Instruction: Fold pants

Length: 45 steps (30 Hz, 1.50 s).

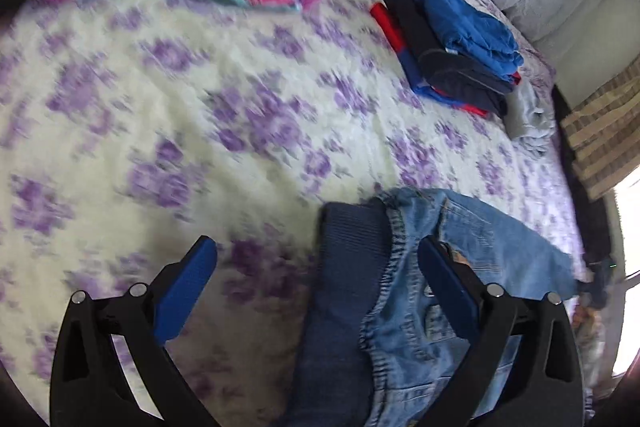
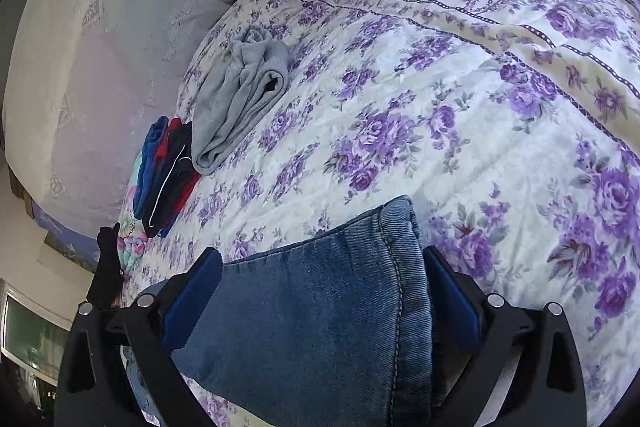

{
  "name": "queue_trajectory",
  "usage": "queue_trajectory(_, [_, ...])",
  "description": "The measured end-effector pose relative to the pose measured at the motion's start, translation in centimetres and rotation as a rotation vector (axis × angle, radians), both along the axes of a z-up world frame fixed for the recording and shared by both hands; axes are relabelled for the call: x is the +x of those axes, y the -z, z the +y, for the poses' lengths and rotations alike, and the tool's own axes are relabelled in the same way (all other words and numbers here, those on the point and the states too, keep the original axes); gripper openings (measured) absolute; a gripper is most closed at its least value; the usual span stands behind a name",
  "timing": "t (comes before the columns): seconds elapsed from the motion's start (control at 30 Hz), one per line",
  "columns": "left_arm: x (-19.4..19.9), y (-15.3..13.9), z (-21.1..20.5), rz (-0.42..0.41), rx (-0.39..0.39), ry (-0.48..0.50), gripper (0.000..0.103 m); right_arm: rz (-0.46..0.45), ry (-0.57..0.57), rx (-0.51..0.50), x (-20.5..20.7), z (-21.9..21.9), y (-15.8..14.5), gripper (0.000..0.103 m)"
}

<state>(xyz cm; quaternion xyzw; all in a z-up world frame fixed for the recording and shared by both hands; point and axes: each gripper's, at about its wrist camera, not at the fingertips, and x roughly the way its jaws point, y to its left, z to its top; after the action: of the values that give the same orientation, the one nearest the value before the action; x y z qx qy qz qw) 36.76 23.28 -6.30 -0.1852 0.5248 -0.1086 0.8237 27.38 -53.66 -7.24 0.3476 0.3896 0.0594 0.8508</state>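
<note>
Across the floral bedspread [image 2: 400, 99] the jeans [image 1: 432, 307] lie at the near edge, right under both tools. Her left gripper [image 1: 316, 291] stands wide, the ribbed waistband between its blue pads but not pinched, as far as I can tell; the blurred view suggests it is on the move. Her right gripper [image 2: 322, 291] is wide too, straddling a folded denim leg [image 2: 320, 307], its pads beside the cloth, not squeezing it. I'd guess both are lining up for a grasp. Over by the pillows [image 2: 100, 47] a stack of folded clothes [image 1: 452, 47] and grey sweatpants [image 2: 240, 99] sit well apart, likely parked out of the way.
</note>
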Motion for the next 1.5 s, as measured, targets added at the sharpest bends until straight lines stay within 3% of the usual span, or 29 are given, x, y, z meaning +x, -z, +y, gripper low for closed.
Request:
queue_trajectory(0.17, [0.2,0.8,-1.9,-0.031,-0.047,0.092,0.095,-0.006,-0.01,0.005,-0.1,0.3,0.0,0.094])
queue_trajectory(0.2, [0.1,0.8,-2.1,-0.041,-0.069,0.106,0.081,-0.009,-0.005,0.017,-0.2,0.1,0.1,0.09])
queue_trajectory(0.23, [0.2,0.8,-2.3,-0.044,-0.101,0.115,0.061,-0.008,-0.001,0.026,-0.3,0.0,0.3,0.08])
queue_trajectory(0.3, [0.4,1.0,-2.5,-0.033,-0.087,0.077,0.053,-0.004,0.01,0.047,-0.2,-0.4,0.7,0.069])
queue_trajectory(0.37, [0.4,1.4,-2.3,-0.024,-0.094,0.042,0.047,0.005,0.017,0.051,-0.4,-0.7,1.1,0.04])
queue_trajectory(0.47, [-0.4,0.7,-1.8,-0.055,-0.129,-0.015,0.042,0.003,0.02,0.079,-0.6,-0.7,1.6,0.023])
queue_trajectory(0.57, [-1.3,-0.6,-1.6,-0.102,-0.151,-0.081,0.03,-0.018,0.034,0.063,-0.7,-0.2,1.0,0.022])
queue_trajectory(0.6, [-1.6,-1.0,-1.2,-0.113,-0.165,-0.114,0.002,-0.028,0.04,0.065,-0.7,-0.1,0.6,0.021])
queue_trajectory(0.7, [-2.0,-2.5,1.0,-0.147,-0.352,-0.177,0.003,-0.081,0.021,0.034,0.1,0.7,-2.1,0.021])
queue_trajectory(0.83, [-1.5,-4.6,0.0,-0.191,-0.239,-0.147,0.003,-0.144,-0.022,-0.016,2.5,2.1,-5.9,0.021])
queue_trajectory(0.93, [-1.5,-4.4,-0.3,-0.189,-0.212,-0.16,0.004,-0.172,-0.033,-0.033,3.7,2.9,-7.8,0.021])
queue_trajectory(1.1, [-1.3,-5.5,2.8,-0.243,-0.242,-0.298,0.003,-0.212,-0.047,-0.065,6.4,3.7,-10.1,0.02])
queue_trajectory(1.2, [-1.1,-6.4,5.0,-0.258,-0.279,-0.363,0.003,-0.229,-0.057,-0.07,9.6,4.3,-11.5,0.008])
queue_trajectory(1.37, [1.9,-3.6,3.9,-0.201,-0.104,-0.358,0.004,-0.074,-0.075,-0.11,16.9,6.0,-6.6,0.008])
queue_trajectory(1.5, [3.1,0.5,5.3,-0.121,-0.144,-0.42,0.005,-0.008,-0.021,-0.115,18.9,5.4,-2.3,0.008])
